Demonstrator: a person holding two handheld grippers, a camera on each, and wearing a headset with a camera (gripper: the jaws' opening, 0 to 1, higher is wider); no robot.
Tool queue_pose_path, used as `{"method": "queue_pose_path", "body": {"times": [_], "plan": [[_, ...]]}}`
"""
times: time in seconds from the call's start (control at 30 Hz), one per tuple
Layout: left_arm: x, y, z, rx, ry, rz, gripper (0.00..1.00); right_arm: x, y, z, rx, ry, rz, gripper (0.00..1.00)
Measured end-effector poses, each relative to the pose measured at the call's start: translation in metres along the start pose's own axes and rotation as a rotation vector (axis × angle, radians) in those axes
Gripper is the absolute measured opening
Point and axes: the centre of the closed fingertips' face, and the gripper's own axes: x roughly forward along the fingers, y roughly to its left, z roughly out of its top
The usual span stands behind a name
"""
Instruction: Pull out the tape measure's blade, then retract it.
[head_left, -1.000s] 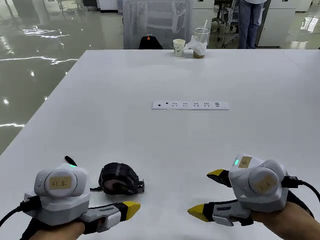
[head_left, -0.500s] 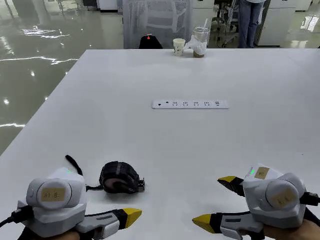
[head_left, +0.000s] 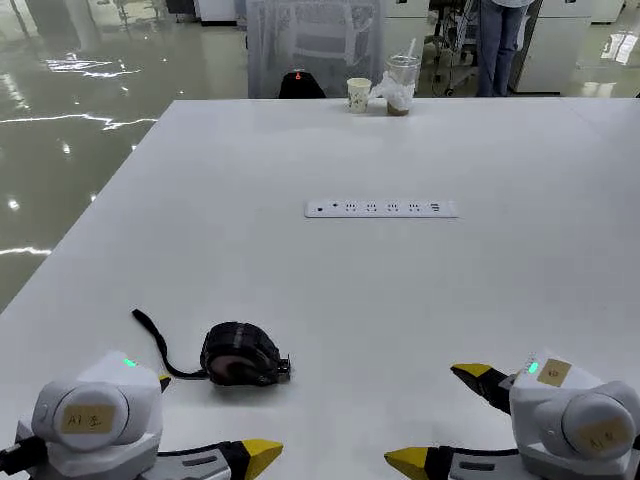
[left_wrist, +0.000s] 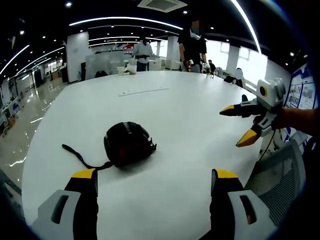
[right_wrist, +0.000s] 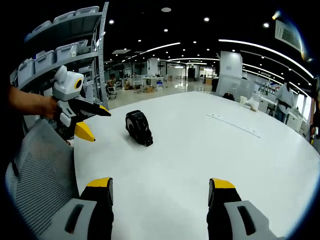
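The black tape measure (head_left: 240, 353) lies on the white table (head_left: 400, 290) near its front left, blade in, with its black wrist strap (head_left: 150, 333) trailing to the left. It also lies ahead of the jaws in the left gripper view (left_wrist: 128, 142) and the right gripper view (right_wrist: 138, 127). My left gripper (head_left: 212, 418) is open and empty, just short of the tape measure and apart from it. My right gripper (head_left: 440, 416) is open and empty at the front right, well clear of the tape. Each gripper view catches the other gripper: right gripper (left_wrist: 239, 124), left gripper (right_wrist: 95, 122).
A white power strip (head_left: 381, 209) lies mid-table. At the far edge stand a paper cup (head_left: 358, 94) and a glass jar (head_left: 400, 82). A person (head_left: 498, 40) stands beyond the table. A mesh chair back (right_wrist: 40, 165) is close to the front edge.
Both grippers have drawn back toward the table's near edge, still open. The tape measure has stayed put, and its strap now shows beside the left gripper.
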Motion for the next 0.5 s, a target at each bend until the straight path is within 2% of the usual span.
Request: {"method": "queue_pose_path", "body": {"times": [0.2, 0.27, 0.5], "plan": [[-0.006, -0.004, -0.001, 0.021, -0.013, -0.009, 0.95, -0.005, 0.001, -0.004, 0.019, -0.001, -0.022, 0.88], [-0.008, -0.004, -0.001, 0.029, -0.019, -0.003, 0.99, -0.007, 0.003, -0.005, 0.013, -0.009, -0.025, 0.89], [-0.015, -0.008, 0.001, 0.048, -0.041, -0.026, 0.99, -0.012, 0.008, -0.005, 0.016, -0.021, -0.026, 0.92]]}}
